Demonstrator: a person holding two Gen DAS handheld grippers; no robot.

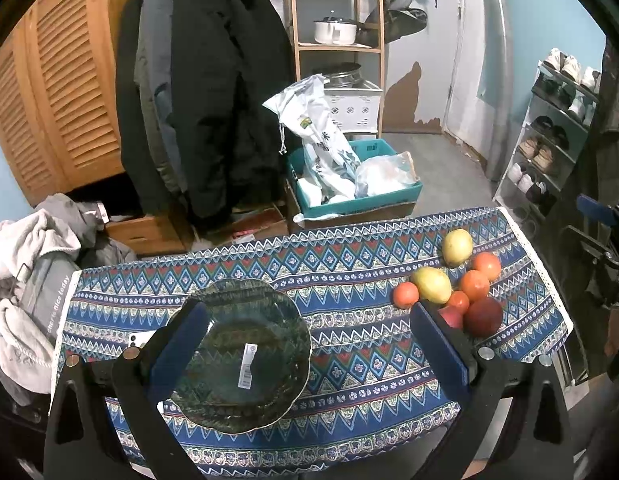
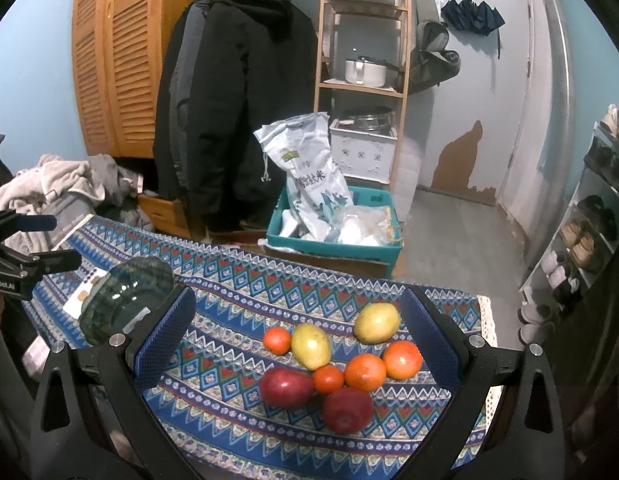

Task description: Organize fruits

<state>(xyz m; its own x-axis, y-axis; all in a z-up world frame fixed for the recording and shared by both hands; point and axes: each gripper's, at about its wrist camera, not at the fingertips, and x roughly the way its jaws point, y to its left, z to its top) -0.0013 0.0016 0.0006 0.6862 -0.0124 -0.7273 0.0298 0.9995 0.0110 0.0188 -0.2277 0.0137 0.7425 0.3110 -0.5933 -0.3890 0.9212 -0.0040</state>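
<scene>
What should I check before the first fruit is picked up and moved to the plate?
1. Right gripper open: ok, wide, nothing held.
2. Left gripper open: ok, nothing held.
3. Plate free of fruit: ok, only a label lies on it.
4. Fruits in reach of the right gripper: ok, the pile lies between its fingers in the right wrist view.
5. Fruits apart enough for a clean grip: not ok, most touch each other.
6. Plate steady on the tablecloth: cannot tell.

We note fruits (image 2: 337, 360) clustered lower centre of the right wrist view: two yellow-green, four orange, two red; dark green plate (image 1: 237, 356) lower left.
</scene>
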